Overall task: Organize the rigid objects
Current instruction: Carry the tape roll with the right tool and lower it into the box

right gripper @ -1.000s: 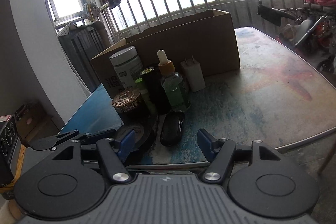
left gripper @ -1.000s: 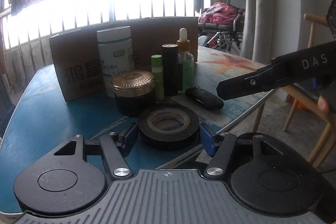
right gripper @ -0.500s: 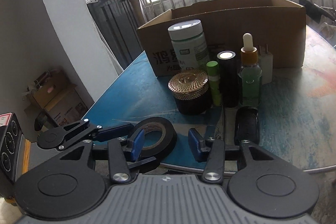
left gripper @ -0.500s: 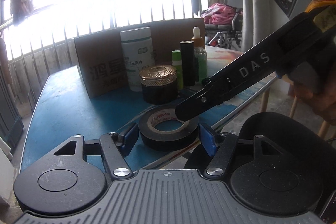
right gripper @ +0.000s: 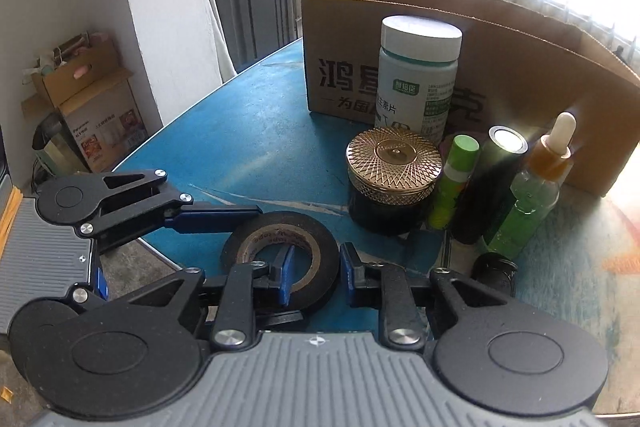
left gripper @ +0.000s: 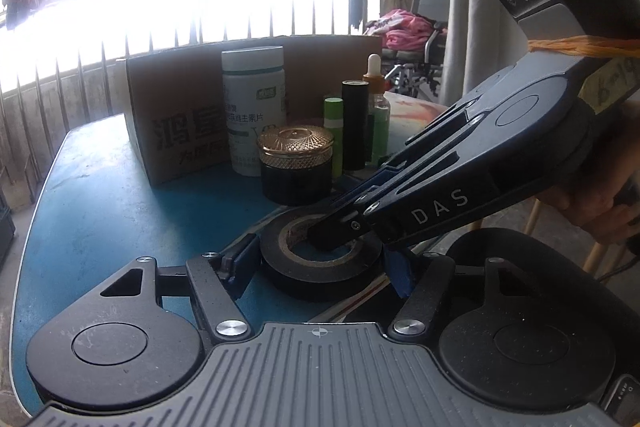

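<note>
Right wrist view shows my right claw [right gripper: 314, 277] closing astride the near wall of the black tape roll [right gripper: 280, 247], one blue pad inside the core hole and the other outside the rim; I cannot tell whether the pads press yet. The roll lies flat on the blue worktop [right gripper: 248, 131] near its front edge. My left claw [left gripper: 320, 263] stands fairly wide, its pads flanking the roll, contact unclear. Just behind the roll stand a gold-lidded black jar [right gripper: 394, 183], a white bottle [right gripper: 418, 75], a green tube [right gripper: 454, 183], a black cylinder [right gripper: 494, 187] and a dropper bottle [right gripper: 534, 183], before a cardboard box [right gripper: 520, 67].
</note>
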`<state>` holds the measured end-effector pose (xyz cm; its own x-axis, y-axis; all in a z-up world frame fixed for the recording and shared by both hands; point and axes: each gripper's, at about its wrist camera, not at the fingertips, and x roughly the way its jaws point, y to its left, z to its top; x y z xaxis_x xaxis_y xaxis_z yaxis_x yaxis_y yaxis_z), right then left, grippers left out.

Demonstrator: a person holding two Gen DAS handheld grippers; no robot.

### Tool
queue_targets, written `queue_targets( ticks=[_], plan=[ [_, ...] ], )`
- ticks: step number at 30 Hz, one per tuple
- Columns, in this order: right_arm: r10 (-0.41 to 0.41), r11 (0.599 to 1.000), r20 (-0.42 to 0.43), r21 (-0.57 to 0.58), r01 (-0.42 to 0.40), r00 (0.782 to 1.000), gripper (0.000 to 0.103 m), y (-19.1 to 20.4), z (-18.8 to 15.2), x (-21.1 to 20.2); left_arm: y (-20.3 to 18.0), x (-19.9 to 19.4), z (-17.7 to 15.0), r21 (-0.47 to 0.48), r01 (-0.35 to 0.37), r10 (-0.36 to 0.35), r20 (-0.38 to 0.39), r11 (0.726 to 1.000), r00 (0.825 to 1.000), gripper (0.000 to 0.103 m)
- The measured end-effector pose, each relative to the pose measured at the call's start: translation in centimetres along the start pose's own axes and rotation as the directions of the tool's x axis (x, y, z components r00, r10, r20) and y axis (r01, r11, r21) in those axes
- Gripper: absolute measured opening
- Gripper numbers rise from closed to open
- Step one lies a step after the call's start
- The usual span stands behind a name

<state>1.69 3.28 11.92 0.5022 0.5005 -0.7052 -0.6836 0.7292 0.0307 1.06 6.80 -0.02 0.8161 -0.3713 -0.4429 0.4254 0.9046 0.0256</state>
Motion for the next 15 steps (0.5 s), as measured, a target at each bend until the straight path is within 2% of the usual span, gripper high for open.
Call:
queue_targets(
  ticks=[4, 6, 8, 12, 15],
  plan=[
    [0.018, 0.999, 0.052, 0.037, -0.020, 0.998, 0.020, -0.3, -0.9, -1.5, -0.5, -1.1, 0.7, 0.023, 0.003, -0.004, 0.018, 1.000, 1.000, 0.065],
    [0.025, 0.999, 0.086, 0.036, -0.028, 0.996, 0.020, -0.4, -1.0, -3.2, -0.6, -2.4, 2.2, 0.034, 0.023, -0.024, 0.033, 0.999, 0.999, 0.065],
    [0.021, 1.000, 0.120, -0.003, -0.021, 0.993, 0.020, -0.2, -0.3, -5.7, -1.0, -3.5, 4.3, 0.082, 0.022, -0.027, 0.060, 0.996, 0.998, 0.065],
    [0.001, 0.993, 0.196, -0.116, 0.022, 0.981, 0.021, 0.3, 3.9, -9.4, -0.2, -4.4, 9.8, 0.153, -0.004, -0.014, 0.116, 0.988, 0.993, 0.065],
    [0.017, 0.994, 0.229, -0.111, 0.009, 0.973, 0.021, -1.4, 9.1, -10.1, 2.0, -3.2, 14.2, 0.177, -0.013, -0.011, 0.130, 0.984, 0.991, 0.065]
  ],
)
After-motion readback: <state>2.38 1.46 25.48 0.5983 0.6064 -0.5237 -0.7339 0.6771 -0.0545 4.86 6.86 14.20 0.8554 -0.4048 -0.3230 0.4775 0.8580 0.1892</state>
